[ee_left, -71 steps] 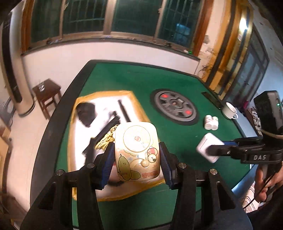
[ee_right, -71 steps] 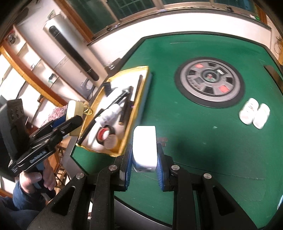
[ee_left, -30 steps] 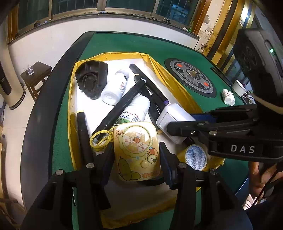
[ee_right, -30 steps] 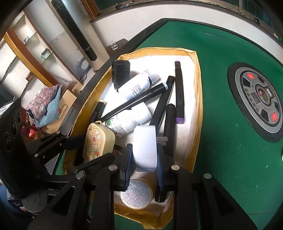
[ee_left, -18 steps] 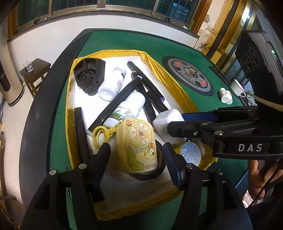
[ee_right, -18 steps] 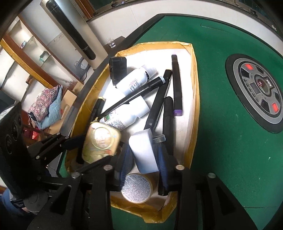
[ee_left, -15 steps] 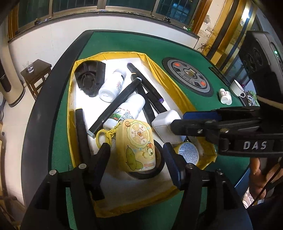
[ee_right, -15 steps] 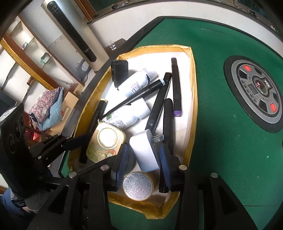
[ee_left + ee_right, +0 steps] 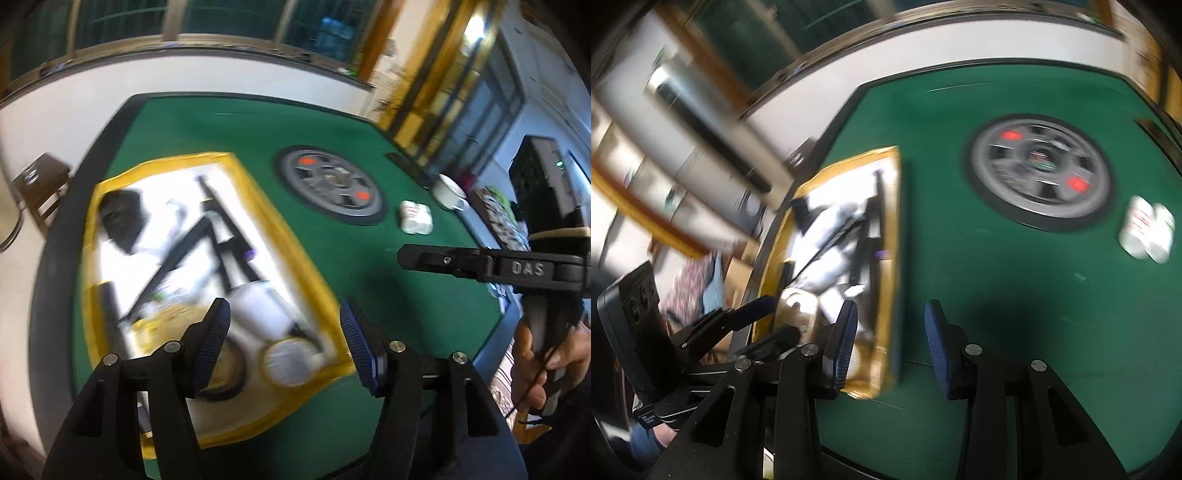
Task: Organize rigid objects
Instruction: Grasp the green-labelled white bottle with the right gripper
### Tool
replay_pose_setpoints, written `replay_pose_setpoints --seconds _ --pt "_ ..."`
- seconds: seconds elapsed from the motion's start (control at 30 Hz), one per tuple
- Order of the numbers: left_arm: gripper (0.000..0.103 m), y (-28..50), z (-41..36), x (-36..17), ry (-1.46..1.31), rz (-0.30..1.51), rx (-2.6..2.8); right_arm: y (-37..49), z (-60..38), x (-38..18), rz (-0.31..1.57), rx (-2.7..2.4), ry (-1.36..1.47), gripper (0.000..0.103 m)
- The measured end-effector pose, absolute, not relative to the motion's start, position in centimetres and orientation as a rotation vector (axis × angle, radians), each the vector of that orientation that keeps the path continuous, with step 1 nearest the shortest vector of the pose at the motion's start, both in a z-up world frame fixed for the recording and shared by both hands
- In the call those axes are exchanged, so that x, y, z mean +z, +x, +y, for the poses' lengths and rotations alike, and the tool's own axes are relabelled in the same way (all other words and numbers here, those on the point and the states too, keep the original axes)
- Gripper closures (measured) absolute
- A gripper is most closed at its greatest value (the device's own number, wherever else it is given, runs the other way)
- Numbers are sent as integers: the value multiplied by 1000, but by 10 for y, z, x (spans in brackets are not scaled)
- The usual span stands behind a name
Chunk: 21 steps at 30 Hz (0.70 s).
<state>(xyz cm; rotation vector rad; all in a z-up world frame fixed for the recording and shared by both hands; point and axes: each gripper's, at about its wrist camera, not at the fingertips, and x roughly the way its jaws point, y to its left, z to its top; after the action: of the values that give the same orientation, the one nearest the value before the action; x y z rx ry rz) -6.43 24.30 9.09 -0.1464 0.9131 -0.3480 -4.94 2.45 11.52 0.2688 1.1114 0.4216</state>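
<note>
Blur covers the left wrist view: left gripper [image 9: 284,341], jaws wide and empty, over a yellow tray [image 9: 295,254] of jumbled items on the green tabletop [image 9: 369,273]. Right wrist view: right gripper [image 9: 890,341], also wide and empty, beside the tray; two white bottles [image 9: 1147,234] lie well apart.

green table [image 9: 229,122], yellow tray [image 9: 295,258], bottles [image 9: 415,218]

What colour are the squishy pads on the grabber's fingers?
Dark blue, ribbed pads on black fingers; the left wrist view shows them best.
</note>
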Motion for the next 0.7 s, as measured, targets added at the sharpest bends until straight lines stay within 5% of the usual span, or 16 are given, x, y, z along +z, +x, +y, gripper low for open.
replay_pose_setpoints --seconds 0.4,0.7 --pt "42 -58 143 82 -53 961 -460 -4 -183 89 1145 37 611 69" --pt "42 -59 113 76 -57 988 -413 64 -219 55 1210 10 707 69"
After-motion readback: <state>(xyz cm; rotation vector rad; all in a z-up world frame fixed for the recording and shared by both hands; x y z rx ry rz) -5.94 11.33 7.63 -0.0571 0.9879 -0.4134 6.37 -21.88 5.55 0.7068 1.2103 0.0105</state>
